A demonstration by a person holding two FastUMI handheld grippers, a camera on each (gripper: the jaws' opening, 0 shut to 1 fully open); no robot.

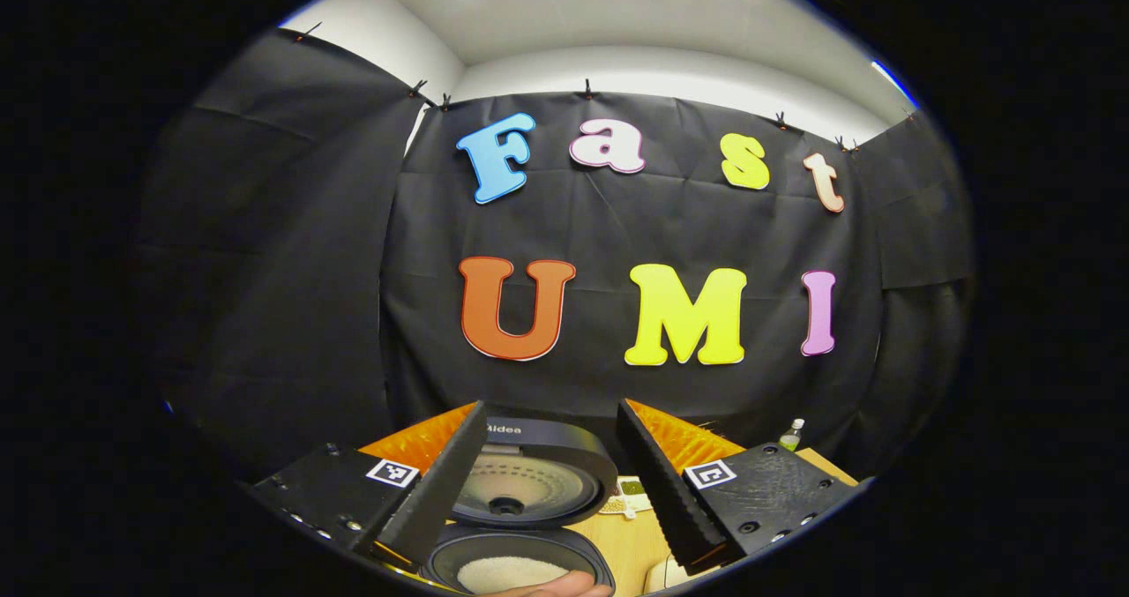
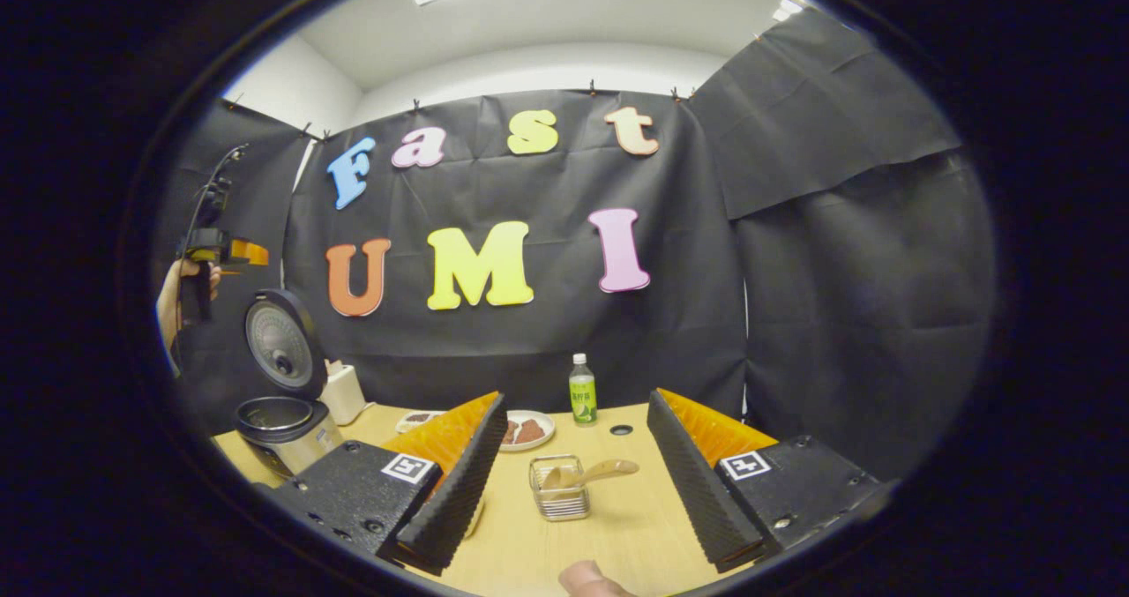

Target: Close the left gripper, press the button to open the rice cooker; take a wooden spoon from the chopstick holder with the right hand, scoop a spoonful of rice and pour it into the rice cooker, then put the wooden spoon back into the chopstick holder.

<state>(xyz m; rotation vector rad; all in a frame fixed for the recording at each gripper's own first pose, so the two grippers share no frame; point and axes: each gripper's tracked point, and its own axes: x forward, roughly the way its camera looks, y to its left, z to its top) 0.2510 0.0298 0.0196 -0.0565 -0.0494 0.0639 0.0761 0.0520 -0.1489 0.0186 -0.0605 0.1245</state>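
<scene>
The counter (image 2: 617,518) carries everything, and the largest item on it is the rice cooker (image 2: 282,434), seen at the left of the right gripper view with its lid (image 2: 278,346) raised upright, so the button step is judged already done. In the left gripper view white rice (image 1: 512,572) can be seen inside the open pot. The cooker is judged heavy and stable, unlikely to shift when rice is poured in.

Near the middle of the counter stands the chopstick holder (image 2: 558,489), a small wire basket judged light and liable to slide or tip if the spoon is dragged sideways. The wooden spoon (image 2: 591,473) lies in it, tilted, its handle projecting to the right over the rim. It is judged stiff, light and not slippery; the free handle end is the place to be gripped, then lifted upward.

The right tool (image 2: 573,482) is held released, fingers spread wide either side of the holder, well short of it. The left tool (image 1: 547,482) is likewise spread, holding nothing, above the cooker.
</scene>
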